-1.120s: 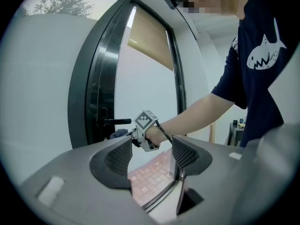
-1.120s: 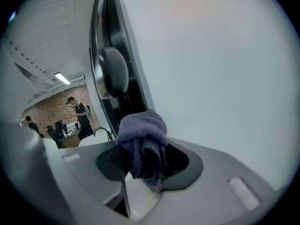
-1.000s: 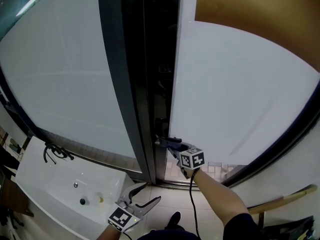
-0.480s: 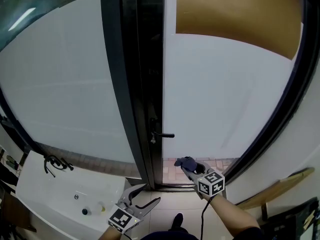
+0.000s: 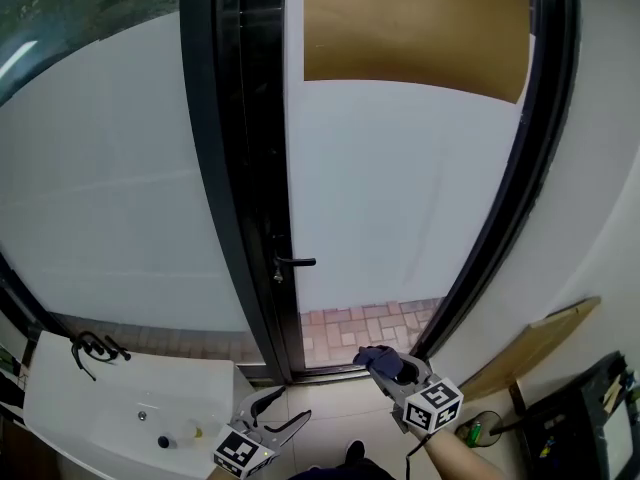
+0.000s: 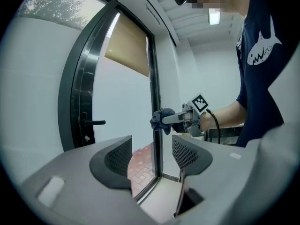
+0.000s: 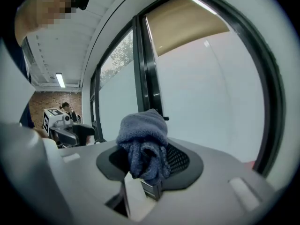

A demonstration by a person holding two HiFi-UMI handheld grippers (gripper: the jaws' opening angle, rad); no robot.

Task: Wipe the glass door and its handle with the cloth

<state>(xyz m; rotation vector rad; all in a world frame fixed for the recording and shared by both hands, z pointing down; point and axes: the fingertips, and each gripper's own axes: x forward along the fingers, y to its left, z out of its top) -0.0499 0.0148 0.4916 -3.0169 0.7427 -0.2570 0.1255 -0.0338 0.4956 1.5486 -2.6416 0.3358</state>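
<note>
Before the glass door (image 5: pixel 400 188), right gripper (image 5: pixel 384 365) fingers clenched on blue cloth (image 7: pixel 143 139) (bunched), left gripper (image 6: pixel 151 154) fingers parted.

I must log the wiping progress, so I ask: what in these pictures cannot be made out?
- Right gripper view: the dark blue cloth covers the tips of the right tongs and most of the black lever door handle.
- Head view: the small things on the white basin are too small to name.
- All views: dirt or streaks on the frosted glass door do not show; too fine.
</note>
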